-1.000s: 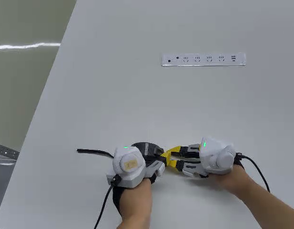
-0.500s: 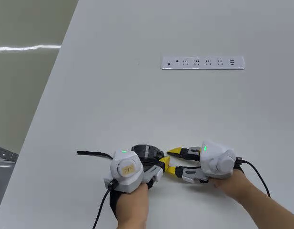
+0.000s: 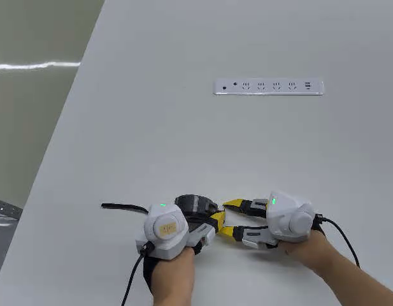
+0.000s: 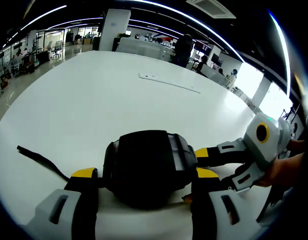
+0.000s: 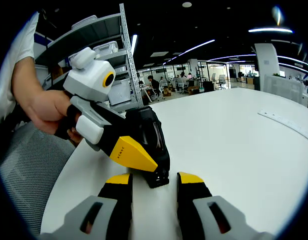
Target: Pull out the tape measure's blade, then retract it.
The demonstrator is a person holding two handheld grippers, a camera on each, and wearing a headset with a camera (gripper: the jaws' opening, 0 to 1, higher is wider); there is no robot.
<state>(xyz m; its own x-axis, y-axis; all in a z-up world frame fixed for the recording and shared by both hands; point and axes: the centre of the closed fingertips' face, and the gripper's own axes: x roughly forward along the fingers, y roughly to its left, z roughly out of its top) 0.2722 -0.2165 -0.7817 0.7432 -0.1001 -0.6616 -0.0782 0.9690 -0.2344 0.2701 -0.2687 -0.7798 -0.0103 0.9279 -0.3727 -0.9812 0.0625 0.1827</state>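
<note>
Clamping the tape measure (image 4: pixel 144 157), the left hand-held gripper (image 4: pixel 145 176) faces the right hand-held gripper (image 5: pixel 154 181), jaws parted.

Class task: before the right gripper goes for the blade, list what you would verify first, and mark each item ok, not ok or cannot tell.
1. Left gripper shut on the tape measure: ok.
2. Right gripper jaws open: ok.
3. Case mouth just ahead, between the right jaws: ok.
4. Blade hook visible to grasp: cannot tell.
5. Strap lying away from the right gripper: ok.
6. Power strip well off the pull path: ok.
</note>
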